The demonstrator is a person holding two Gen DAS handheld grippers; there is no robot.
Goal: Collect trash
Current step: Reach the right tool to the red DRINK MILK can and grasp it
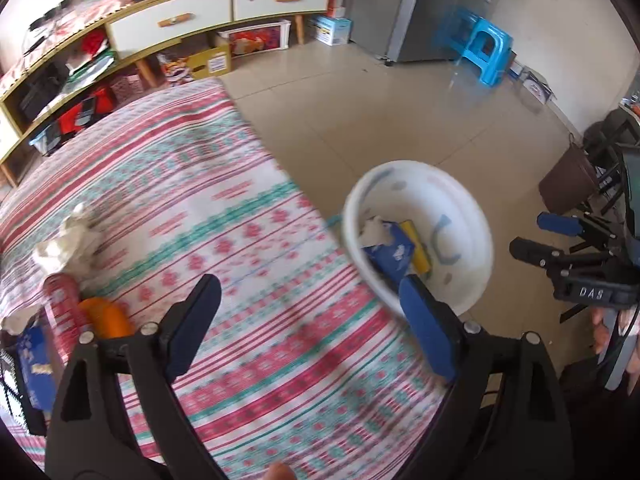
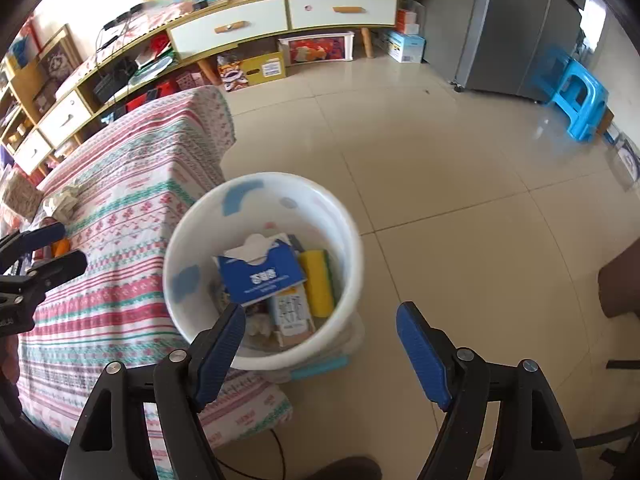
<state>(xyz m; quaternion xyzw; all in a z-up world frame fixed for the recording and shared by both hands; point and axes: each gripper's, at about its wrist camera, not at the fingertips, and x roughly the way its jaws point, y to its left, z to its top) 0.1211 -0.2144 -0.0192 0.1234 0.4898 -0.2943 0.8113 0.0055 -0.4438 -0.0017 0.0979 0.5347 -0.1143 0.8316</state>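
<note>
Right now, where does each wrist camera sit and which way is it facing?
Left wrist: behind the open left gripper, above the striped tablecloth, facing the cabinet; the right gripper shows at its right edge.
Right wrist: behind the open right gripper, looking down into the white plastic bin beside the table; the left gripper shows at its left edge.
Shared: the bin, its blue tissue box, tablecloth, blue plastic stool.

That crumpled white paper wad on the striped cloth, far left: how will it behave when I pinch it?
The crumpled paper wad looks loose and puffy, so it will probably squash and weigh almost nothing. Its ragged folds should catch the pads, so slipping seems unlikely. The open left gripper may nudge it away, so close gently.
</note>
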